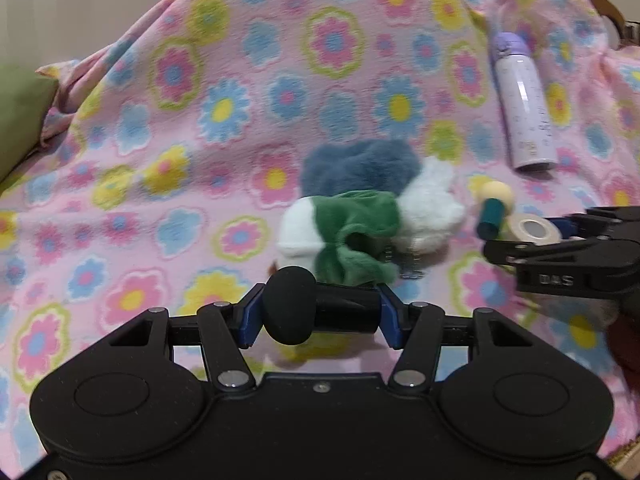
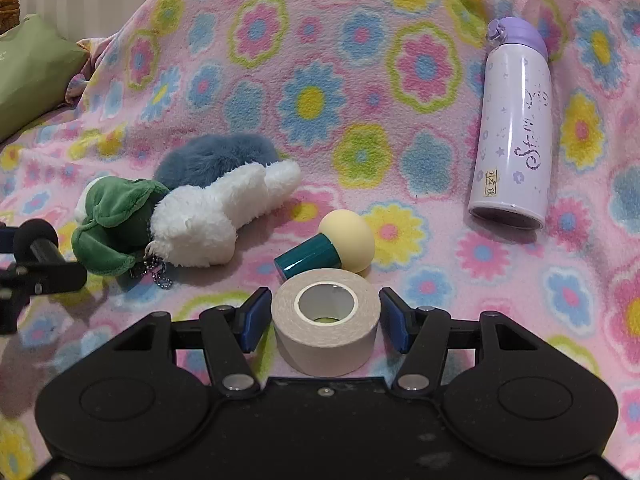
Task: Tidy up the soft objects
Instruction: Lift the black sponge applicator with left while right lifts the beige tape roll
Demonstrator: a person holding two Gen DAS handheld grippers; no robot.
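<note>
Left hand-held gripper [image 1: 316, 314] clamps a black foam-headed applicator [image 1: 304, 310]; right hand-held gripper [image 2: 325, 318] straddles, open, a stiff tape roll [image 2: 325, 326]; light, squashy plush toys [image 2: 192, 216] on the floral blanket [image 2: 320, 80] suit mid-body grasps.

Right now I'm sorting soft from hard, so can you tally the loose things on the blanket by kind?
Plush toys: 3: blue-grey plush, white plush, green plush
Sponge-headed applicators: 2: black one in the left hand-held gripper, yellow-and-teal one
Tape rolls: 1: tape roll
Bottles: 1: purple bottle
Total: 7
</note>
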